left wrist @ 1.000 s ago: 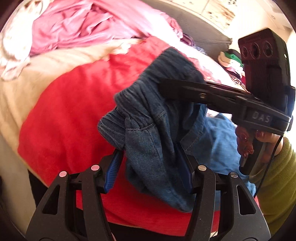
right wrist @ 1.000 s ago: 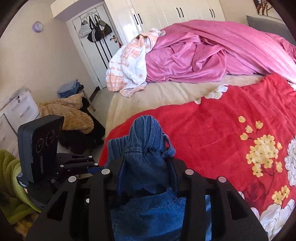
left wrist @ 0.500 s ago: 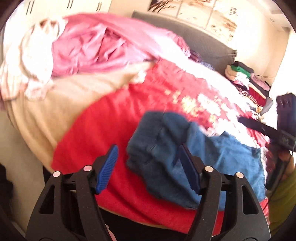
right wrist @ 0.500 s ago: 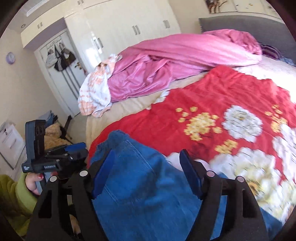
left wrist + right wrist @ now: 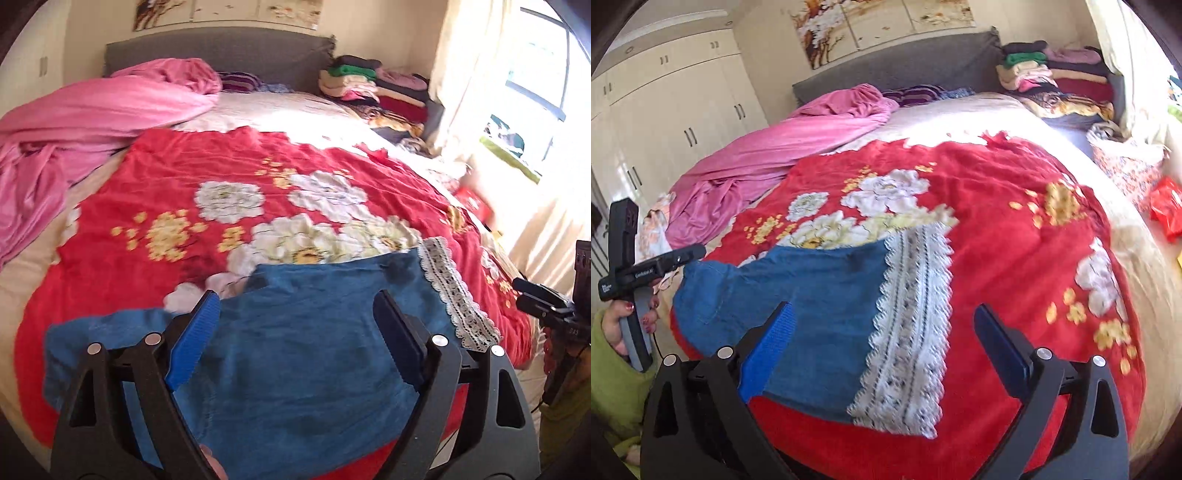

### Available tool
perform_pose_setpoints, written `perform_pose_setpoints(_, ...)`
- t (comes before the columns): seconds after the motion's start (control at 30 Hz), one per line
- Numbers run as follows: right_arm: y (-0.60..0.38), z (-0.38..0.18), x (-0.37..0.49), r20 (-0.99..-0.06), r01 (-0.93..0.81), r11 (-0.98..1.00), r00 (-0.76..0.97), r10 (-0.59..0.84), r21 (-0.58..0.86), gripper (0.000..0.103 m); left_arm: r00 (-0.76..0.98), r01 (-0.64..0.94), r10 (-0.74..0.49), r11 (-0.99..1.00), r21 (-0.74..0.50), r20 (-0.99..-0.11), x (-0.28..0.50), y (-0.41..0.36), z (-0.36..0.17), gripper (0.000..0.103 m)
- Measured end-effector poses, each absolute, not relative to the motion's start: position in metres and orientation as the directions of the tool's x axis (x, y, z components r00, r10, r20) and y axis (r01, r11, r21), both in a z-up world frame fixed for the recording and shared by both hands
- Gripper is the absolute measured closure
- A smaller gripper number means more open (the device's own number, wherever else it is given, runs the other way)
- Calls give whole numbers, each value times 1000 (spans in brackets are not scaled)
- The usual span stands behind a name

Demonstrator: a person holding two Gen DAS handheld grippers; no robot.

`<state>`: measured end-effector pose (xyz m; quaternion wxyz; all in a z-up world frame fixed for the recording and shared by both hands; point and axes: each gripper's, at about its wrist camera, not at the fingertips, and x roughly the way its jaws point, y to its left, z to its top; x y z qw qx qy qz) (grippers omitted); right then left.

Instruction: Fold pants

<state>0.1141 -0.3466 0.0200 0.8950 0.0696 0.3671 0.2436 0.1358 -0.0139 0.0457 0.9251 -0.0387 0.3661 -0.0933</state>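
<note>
Blue denim pants with a white lace hem lie spread flat on the red flowered blanket. My left gripper hovers over the waist half, its jaws opening, and its pads touch no cloth. In the right wrist view the pants and the lace hem lie under my right gripper. Its jaws are opening wide and nothing is pressed between them. A hand in a green sleeve holds the left gripper at the left edge. The right gripper shows at the right edge of the left wrist view.
A crumpled pink duvet covers the bed's far left. Folded clothes are stacked by the grey headboard. White wardrobes stand at the left, curtains and a window at the right. A red bag lies at the bed's right edge.
Both grippers were shut on the bunched pants held up in the air. They have let go and opened wide, and the pants now lie flat. Both views have swung toward the headboard.
</note>
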Motion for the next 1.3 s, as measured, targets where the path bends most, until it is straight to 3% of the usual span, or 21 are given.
perform_pose_setpoints(0.2,-360,-17,101,-671,-313,866,547,500,390,6,599,353,-309,930,-103,-739,198,-91,29,23)
perform_pose_setpoints(0.43,-364,-44,109,-663,-231,826,503,554,514,7,484,472,-341,877,-88,-806,260,-140,-4,23)
perform_pose_setpoints(0.47,-364,-46,111,-659,-225,818,498,563,529,9,465,488,-347,868,-92,-814,268,-147,-10,23)
perform_pose_setpoints(0.53,-360,-49,113,-647,-241,801,485,588,548,32,446,513,-357,853,-93,-821,278,-155,-16,23)
perform_pose_setpoints(0.57,-358,-51,114,-636,-246,785,474,610,569,46,432,526,-368,844,-101,-824,283,-158,-20,28)
perform_pose_setpoints(0.63,-355,-56,115,-615,-256,758,460,641,600,50,396,535,-394,833,-141,-829,293,-162,-26,43)
perform_pose_setpoints(0.83,-355,-62,124,-587,-238,740,478,653,630,55,261,613,-493,749,-253,-830,303,-176,-43,44)
perform_pose_setpoints(0.9,-350,-62,125,-579,-268,735,473,664,623,70,241,606,-486,751,-261,-840,307,-181,-53,44)
perform_pose_setpoints(1.0,-348,-62,126,-568,-276,718,461,682,639,79,243,595,-517,748,-295,-820,308,-183,-58,43)
perform_pose_setpoints(1.17,-342,-50,125,-573,-300,738,480,665,605,82,220,584,-582,721,-373,-783,302,-178,-55,78)
perform_pose_setpoints(1.3,-328,-30,127,-571,-348,760,507,645,549,83,235,540,-618,724,-428,-750,299,-168,-46,89)
